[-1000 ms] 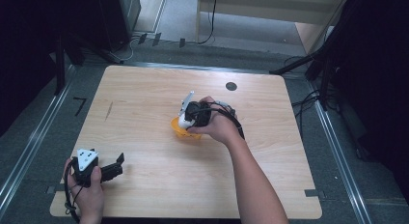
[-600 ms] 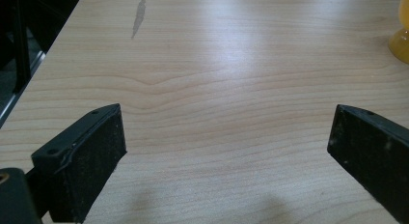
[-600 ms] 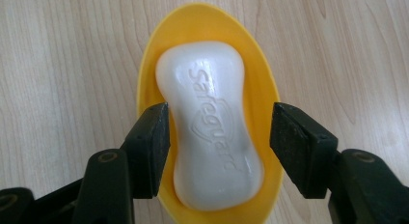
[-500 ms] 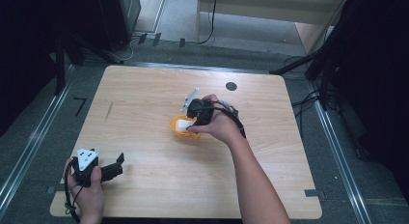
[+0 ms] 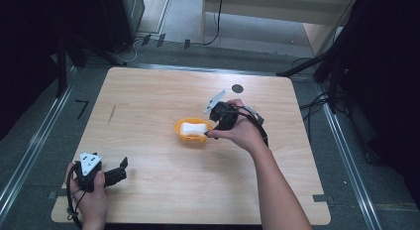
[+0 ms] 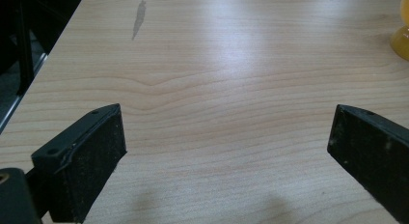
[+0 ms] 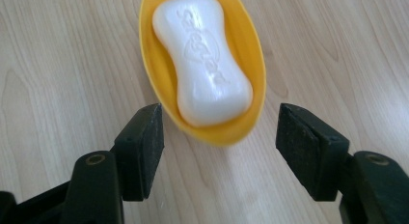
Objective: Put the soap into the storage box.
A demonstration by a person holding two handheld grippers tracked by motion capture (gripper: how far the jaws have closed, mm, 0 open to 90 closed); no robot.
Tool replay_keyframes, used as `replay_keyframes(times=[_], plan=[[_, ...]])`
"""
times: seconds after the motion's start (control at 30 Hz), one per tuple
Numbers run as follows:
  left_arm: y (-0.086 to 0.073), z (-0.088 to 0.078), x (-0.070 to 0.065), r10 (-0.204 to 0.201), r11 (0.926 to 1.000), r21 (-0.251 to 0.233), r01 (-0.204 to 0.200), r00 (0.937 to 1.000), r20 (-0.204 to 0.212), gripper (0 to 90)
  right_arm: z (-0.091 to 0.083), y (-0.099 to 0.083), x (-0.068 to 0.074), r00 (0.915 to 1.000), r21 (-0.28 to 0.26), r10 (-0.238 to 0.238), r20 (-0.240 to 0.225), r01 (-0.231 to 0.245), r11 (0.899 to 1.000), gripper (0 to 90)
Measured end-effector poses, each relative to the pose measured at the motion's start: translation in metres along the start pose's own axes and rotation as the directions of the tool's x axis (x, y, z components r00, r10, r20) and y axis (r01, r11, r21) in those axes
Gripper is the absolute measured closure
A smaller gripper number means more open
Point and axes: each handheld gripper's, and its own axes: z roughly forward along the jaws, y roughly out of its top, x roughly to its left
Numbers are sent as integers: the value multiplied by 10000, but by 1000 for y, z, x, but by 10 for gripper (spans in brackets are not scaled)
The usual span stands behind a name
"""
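A pale wooden counter (image 5: 148,116) stands on a grey floor, with dark equipment and cables around its edges. Near the middle of the counter sits a yellow soap dish (image 5: 193,130), and a white bar of soap (image 5: 193,128) lies inside it, lengthwise along the dish.

The right gripper (image 5: 212,132) is held just beside the dish on the person's right side. In the right gripper view its fingers (image 7: 140,147) are spread apart, one on each side of the near end of the dish (image 7: 207,64), touching neither dish nor soap (image 7: 202,55).

The left gripper (image 5: 119,170) rests near the front left corner of the counter, well apart from the dish. Its fingers (image 6: 91,156) are spread wide over bare wood, holding nothing.

Judgement: the step in hand appears to be the approach to the dish or the soap. The next move calls for advancing the right gripper so the fingers bracket the chosen thing squarely, then closing; the soap looks smooth and may slip.

Writing: raised lettering is moulded into the top of the soap; it cannot be read with confidence.
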Motion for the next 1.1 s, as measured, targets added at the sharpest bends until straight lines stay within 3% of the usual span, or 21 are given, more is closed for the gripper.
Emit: replay_keyframes(times=[0.33,1.1], plan=[[0,0,-2,89,10000,-32,-90,9999,-48,0,-9,-42,5,9985,-50,544,-13,-544,9985,309],[0,0,-2,123,9999,-40,-123,9999,-36,0,-13,-100,21,9894,-86,1453,38,-1453,9894,250]])
